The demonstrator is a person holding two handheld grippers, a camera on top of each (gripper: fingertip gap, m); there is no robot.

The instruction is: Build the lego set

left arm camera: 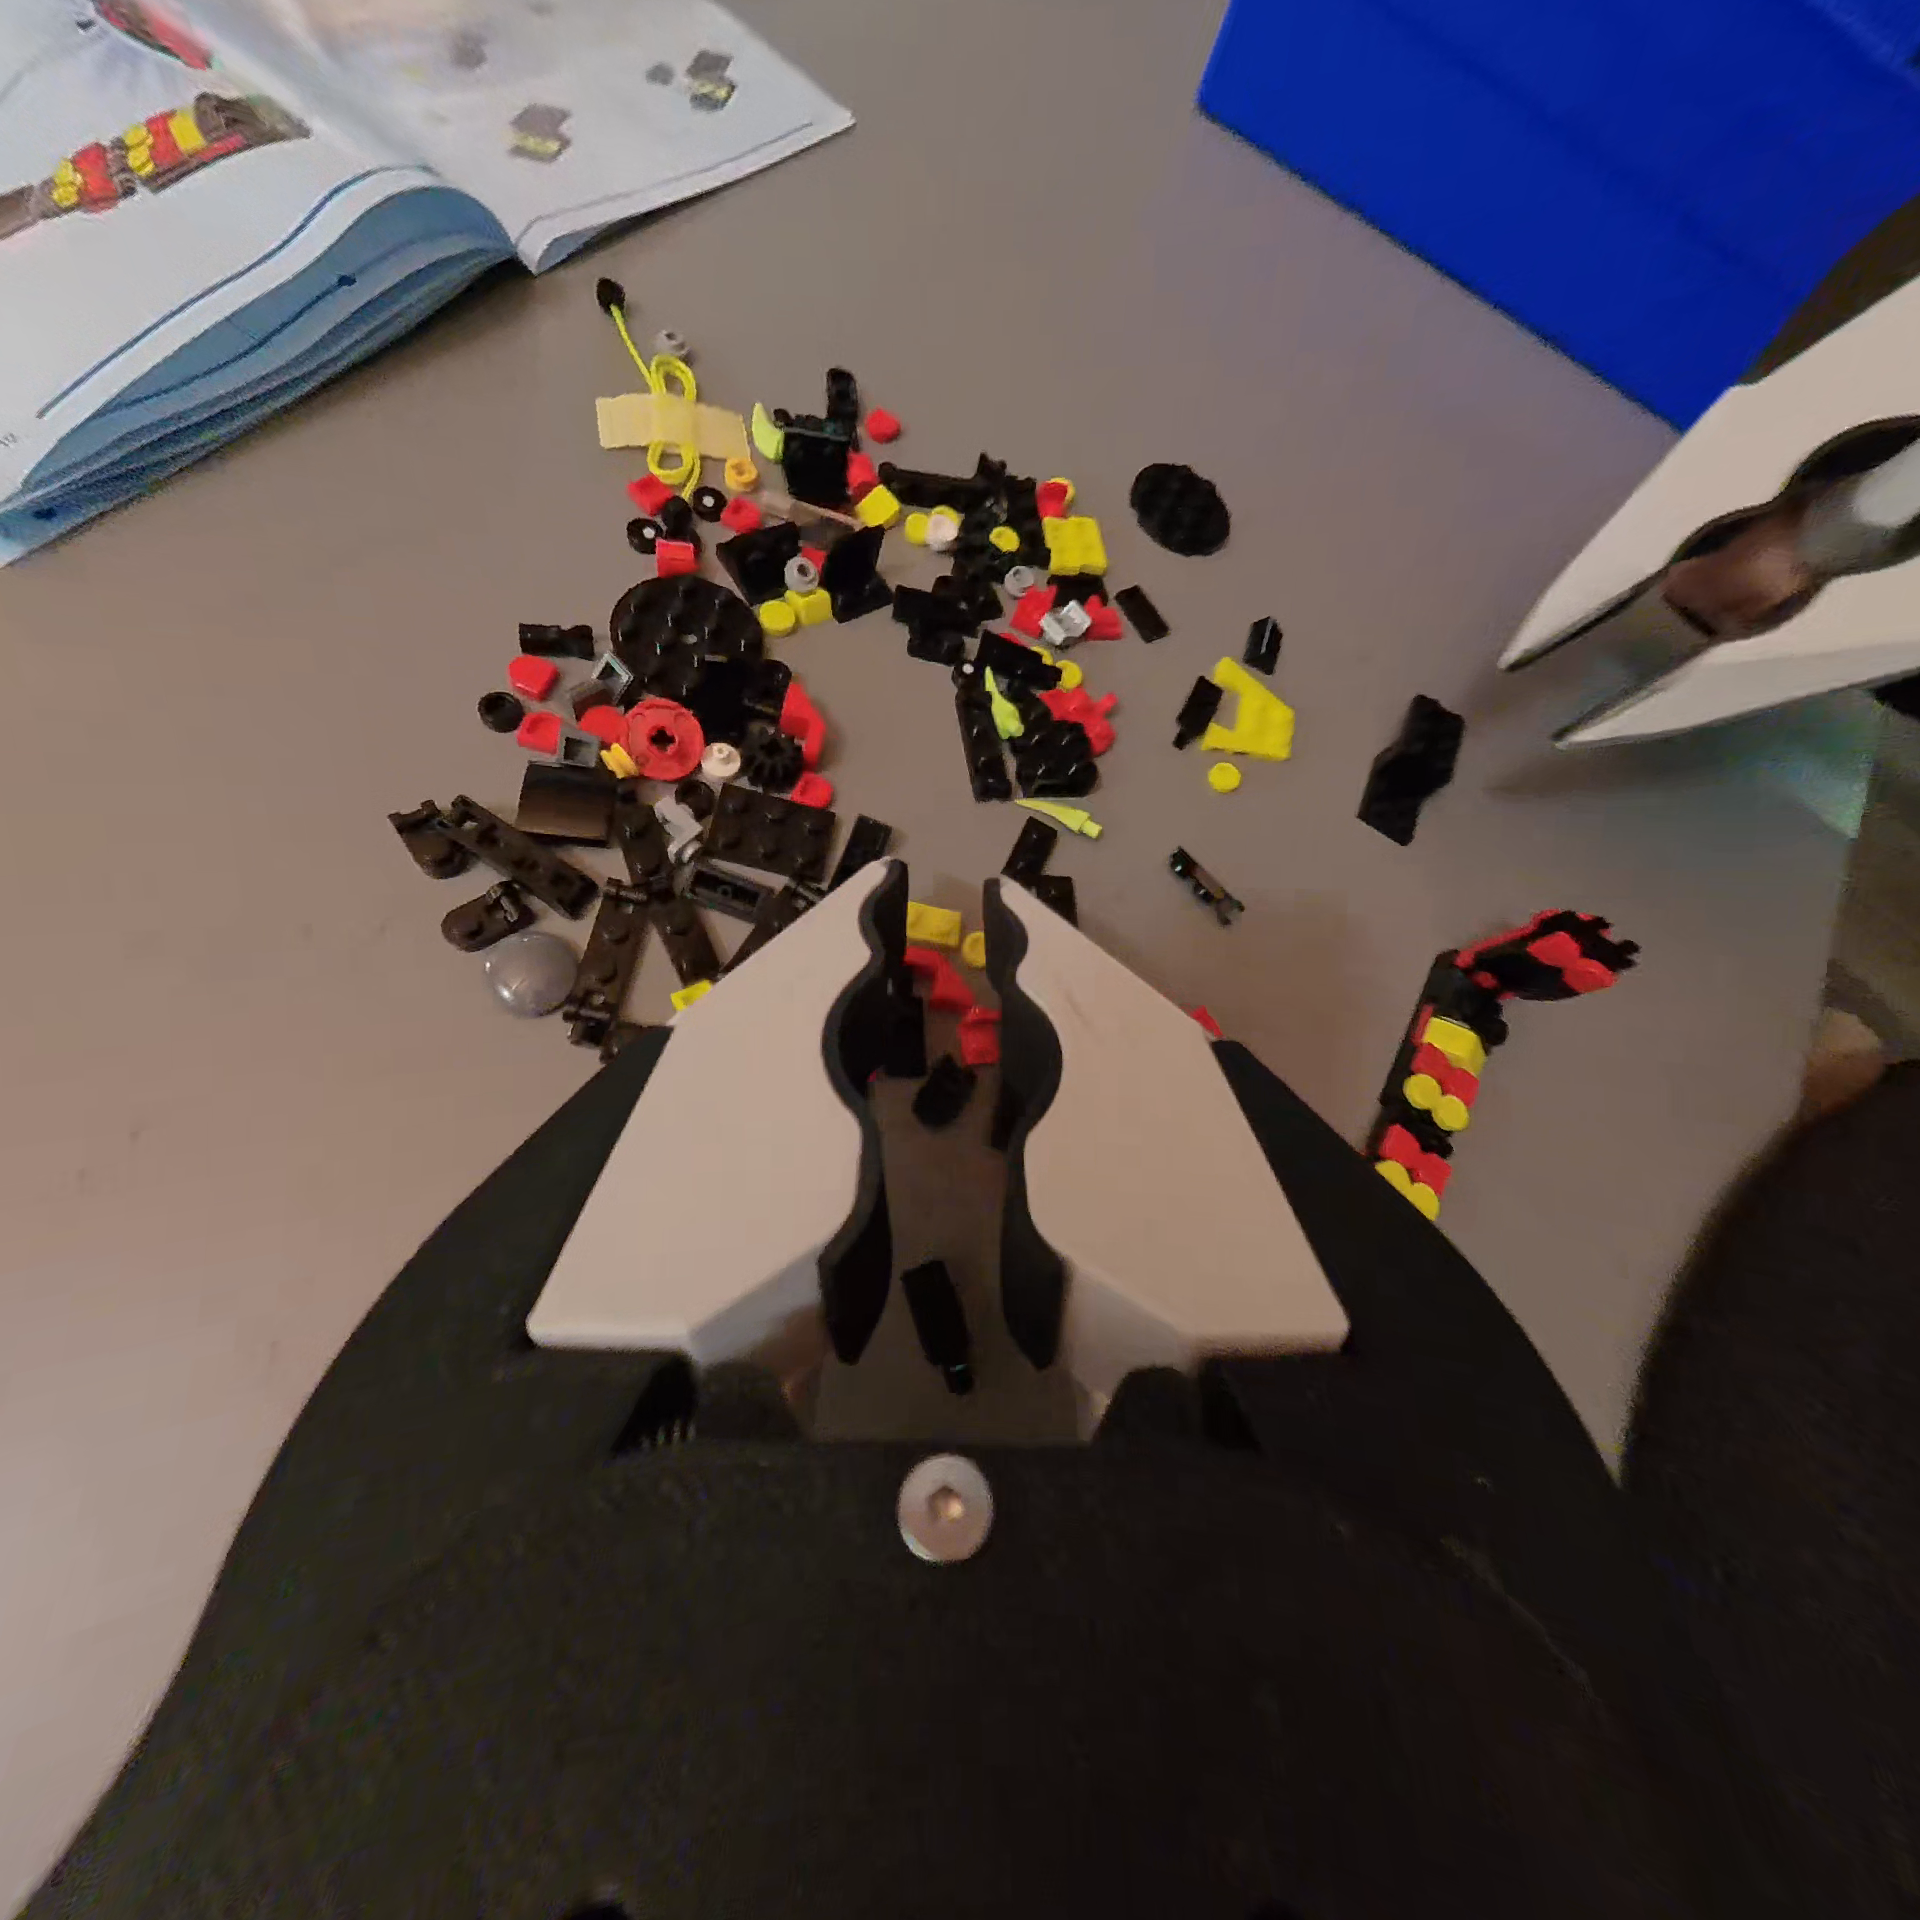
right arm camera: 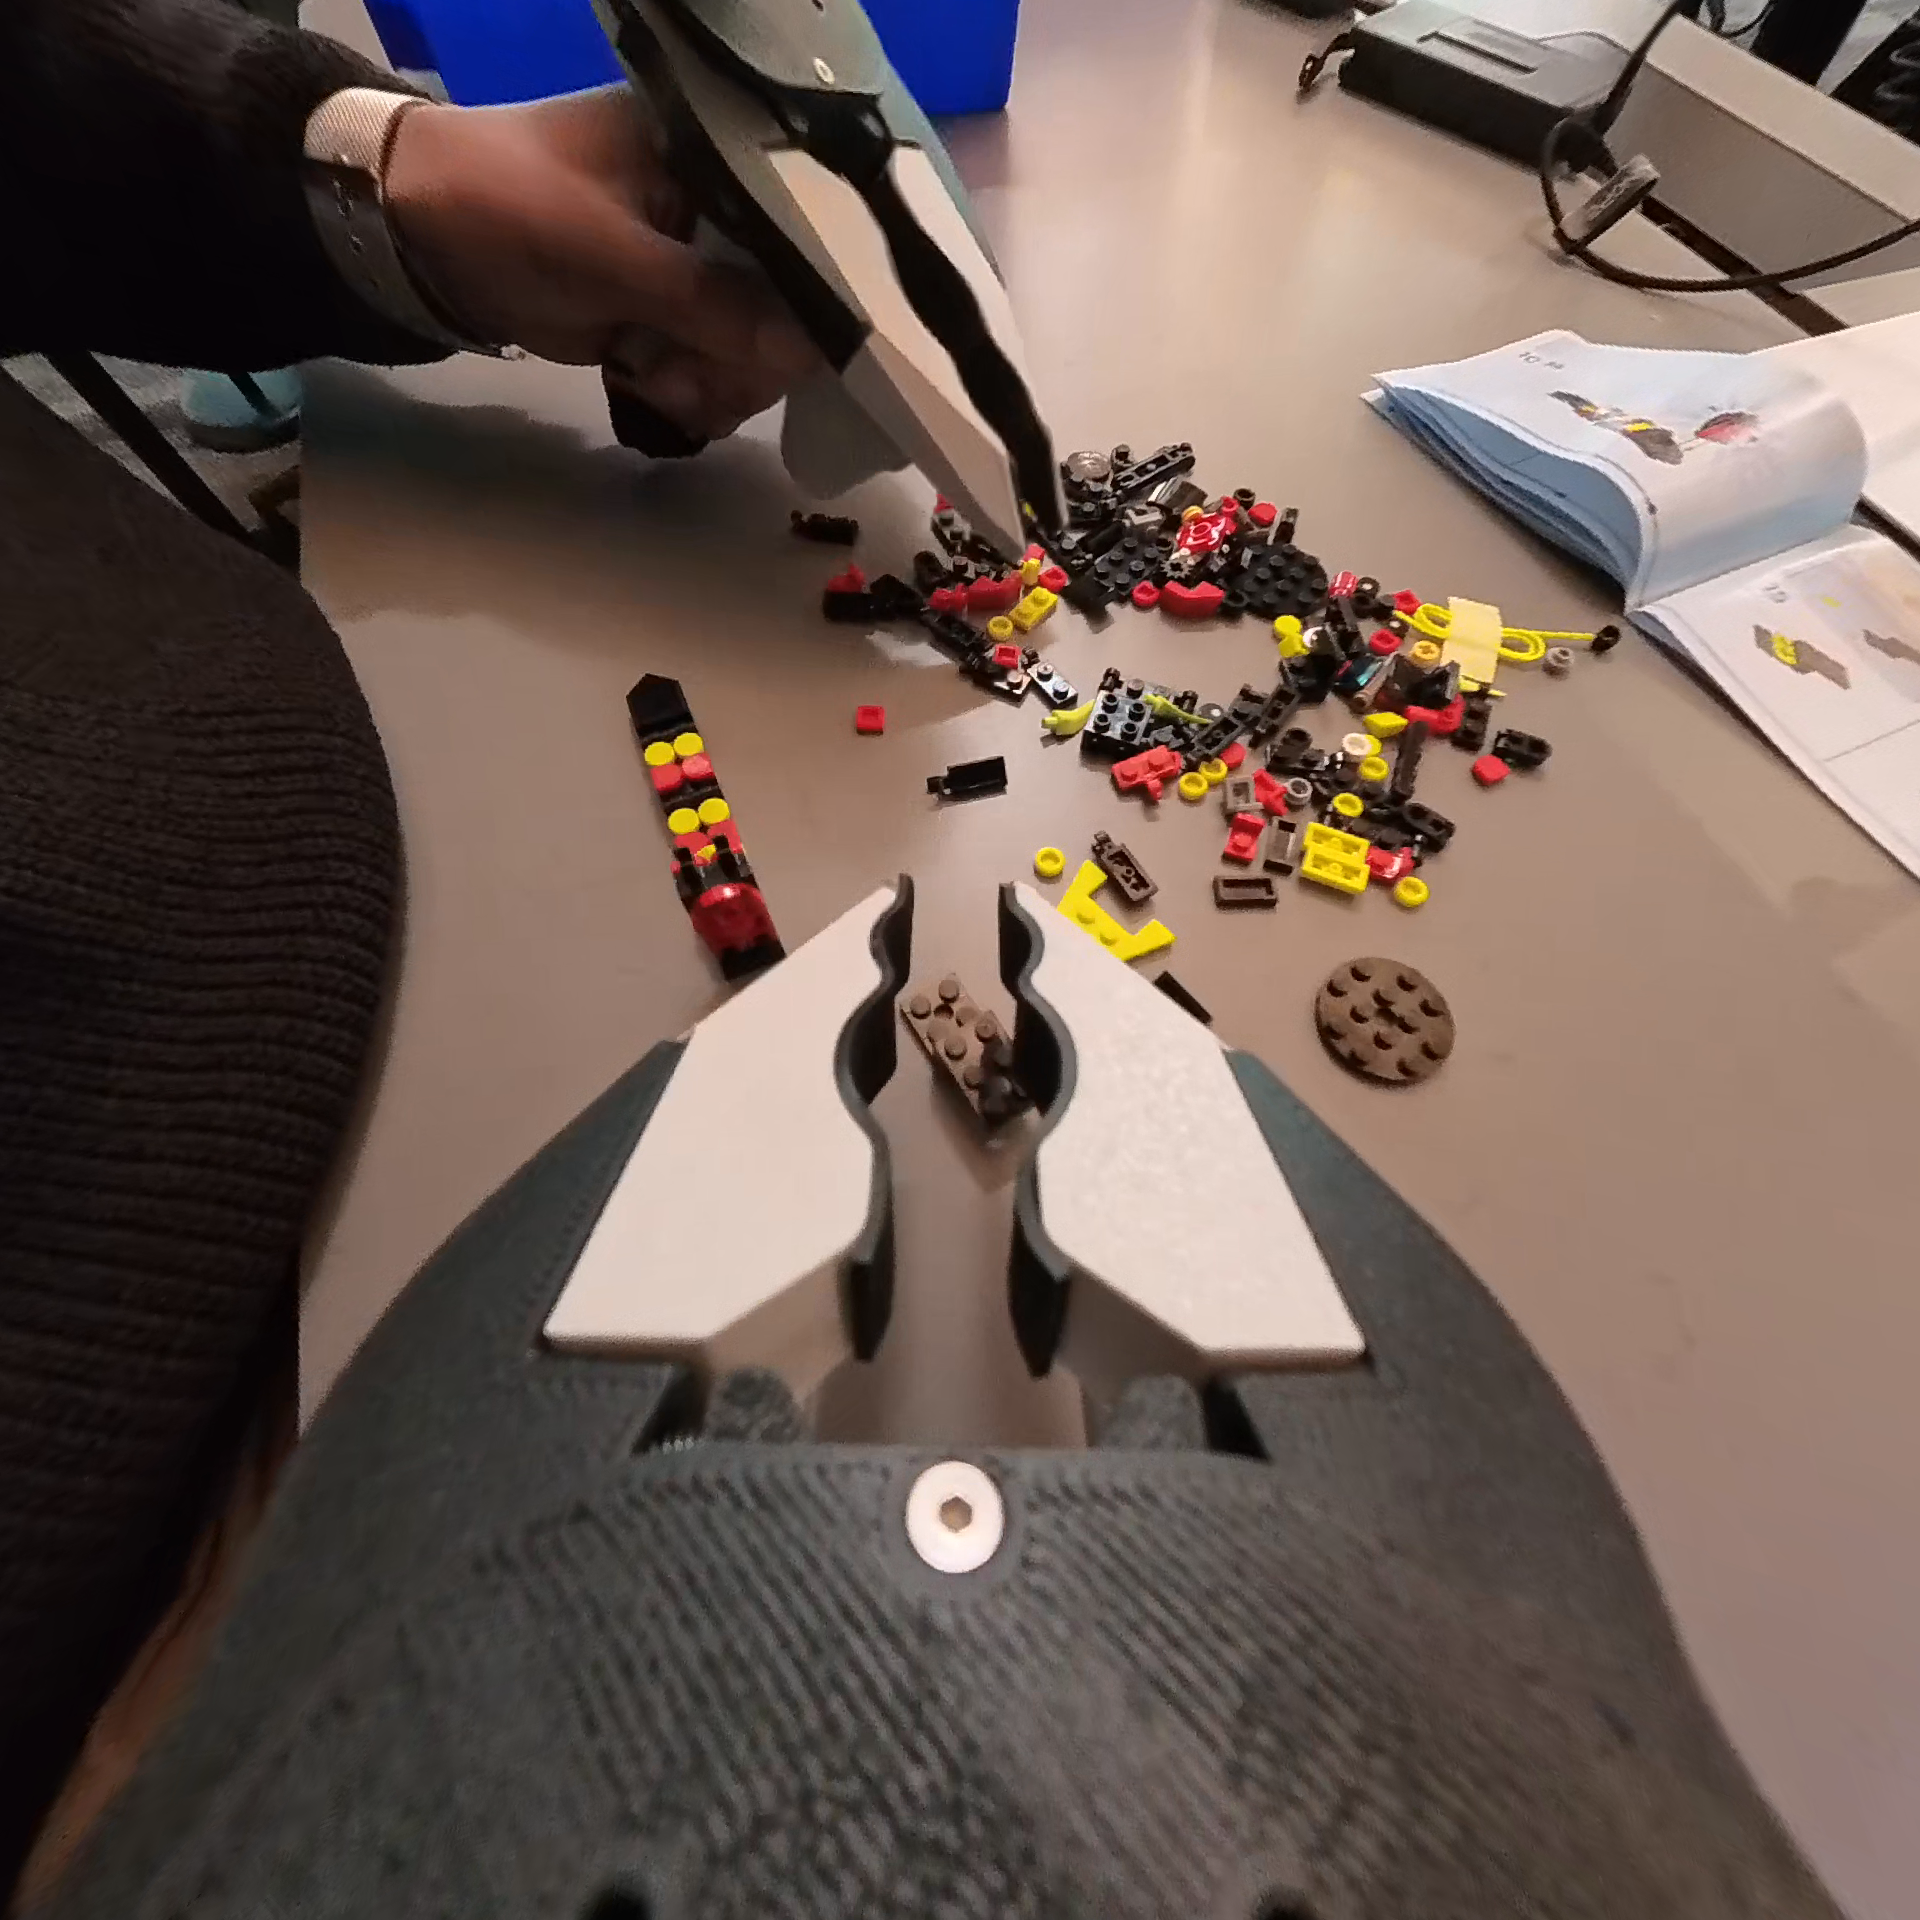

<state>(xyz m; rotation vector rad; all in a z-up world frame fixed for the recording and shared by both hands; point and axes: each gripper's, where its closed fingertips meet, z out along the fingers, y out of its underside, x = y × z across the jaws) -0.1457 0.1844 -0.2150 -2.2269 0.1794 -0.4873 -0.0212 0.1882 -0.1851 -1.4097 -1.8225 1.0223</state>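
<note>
A pile of loose black, red and yellow lego pieces (left arm camera: 831, 644) lies on the grey table (left arm camera: 260, 831); it also shows in the right wrist view (right arm camera: 1247, 665). A partly built black, red and yellow strip (left arm camera: 1444, 1060) lies apart from it (right arm camera: 696, 821). My left gripper (left arm camera: 943, 894) hangs over the near edge of the pile, jaws a little apart and empty; in the right wrist view its tips (right arm camera: 1039, 540) reach down to the pile. My right gripper (right arm camera: 956, 899) is open over a black studded plate (right arm camera: 956, 1039) lying on the table (left arm camera: 1408, 769). In the left wrist view it (left arm camera: 1532, 698) enters from the right.
An open instruction booklet (left arm camera: 260, 208) lies beyond the pile (right arm camera: 1662, 457). A blue box (left arm camera: 1558, 156) stands at the table's far side. A black round plate (right arm camera: 1382, 1023) and a yellow wedge plate (right arm camera: 1112, 914) lie apart. A hand (right arm camera: 582, 260) holds the left gripper. Cables and a grey device (right arm camera: 1662, 156) sit far right. The grippers' ends are close to 15 cm from one another. From my right tips it is roughly 10 cm to the black round plate (right arm camera: 1382, 1023); from my left, 15 cm. It is also in sight in the left wrist view (left arm camera: 1204, 500).
</note>
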